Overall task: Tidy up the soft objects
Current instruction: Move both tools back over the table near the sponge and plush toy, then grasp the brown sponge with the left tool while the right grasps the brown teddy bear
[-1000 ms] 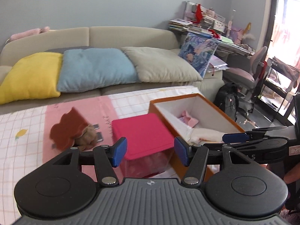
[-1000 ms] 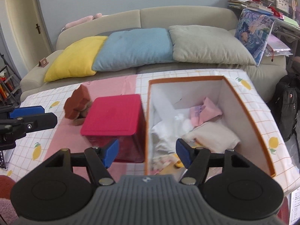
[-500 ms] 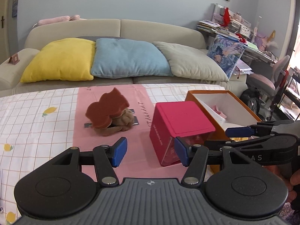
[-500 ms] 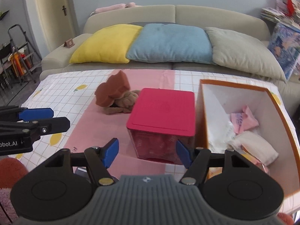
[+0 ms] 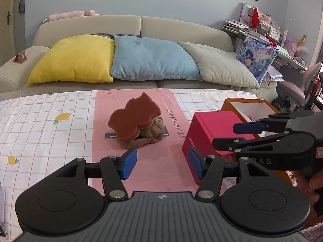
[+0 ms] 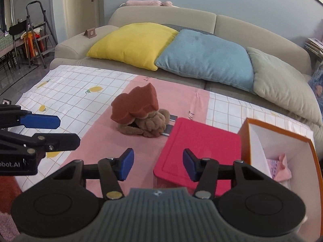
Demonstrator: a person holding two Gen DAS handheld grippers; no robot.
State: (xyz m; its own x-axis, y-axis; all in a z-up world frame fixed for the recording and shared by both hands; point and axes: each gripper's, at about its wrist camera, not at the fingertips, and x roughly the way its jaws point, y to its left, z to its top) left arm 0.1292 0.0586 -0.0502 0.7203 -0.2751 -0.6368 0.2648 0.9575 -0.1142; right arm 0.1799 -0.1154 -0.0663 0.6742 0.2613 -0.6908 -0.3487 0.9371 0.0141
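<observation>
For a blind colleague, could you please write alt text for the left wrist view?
Open left tongs point at a brown sponge leaning on a tan plush toy, on a pink runner before a sofa. To the right stand a closed pink box, an orange box and the open right tongs.

cushions (image 5: 153, 60): three
boxes (image 6: 199, 151): two
brown sponge (image 5: 134, 121): one
brown plush toy (image 6: 152, 124): one
tongs (image 5: 162, 166): two pairs
</observation>
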